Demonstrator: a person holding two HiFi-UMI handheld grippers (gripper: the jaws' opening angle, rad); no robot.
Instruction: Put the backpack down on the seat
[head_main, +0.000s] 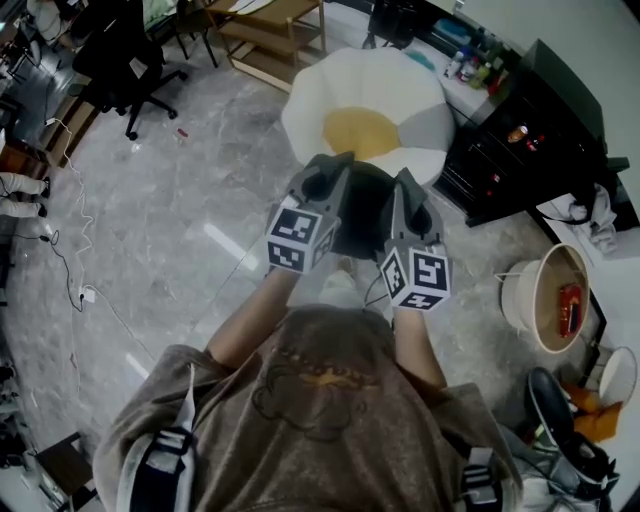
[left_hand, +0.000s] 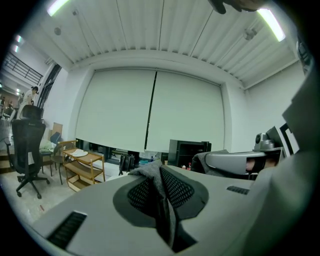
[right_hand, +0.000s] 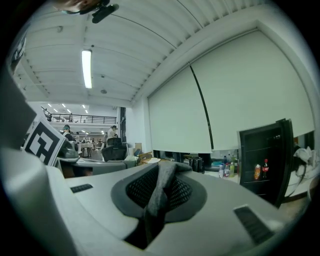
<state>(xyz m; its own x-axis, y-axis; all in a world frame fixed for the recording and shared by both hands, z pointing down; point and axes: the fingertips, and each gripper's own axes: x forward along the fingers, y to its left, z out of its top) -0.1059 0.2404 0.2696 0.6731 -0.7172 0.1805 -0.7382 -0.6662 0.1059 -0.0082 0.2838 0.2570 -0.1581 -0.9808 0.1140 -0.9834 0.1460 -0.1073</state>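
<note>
The seat (head_main: 365, 120) is a white flower-shaped cushion chair with a yellow centre, on the floor just ahead of me. A dark backpack (head_main: 362, 212) hangs between my two grippers, in front of the seat's near edge. My left gripper (head_main: 325, 175) is shut on a grey fabric strap (left_hand: 161, 192) of the backpack. My right gripper (head_main: 413, 195) is shut on another grey strap (right_hand: 159, 192). In both gripper views the strap is pinched between the mesh pads and pokes out past the jaw tips. Most of the backpack's body is hidden under the grippers.
A black cabinet (head_main: 530, 130) with bottles stands right of the seat. A wooden shelf (head_main: 275, 35) is behind it and a black office chair (head_main: 125, 55) at far left. A white round bin (head_main: 545, 295) sits at right. Cables (head_main: 80, 290) trail over the marble floor at left.
</note>
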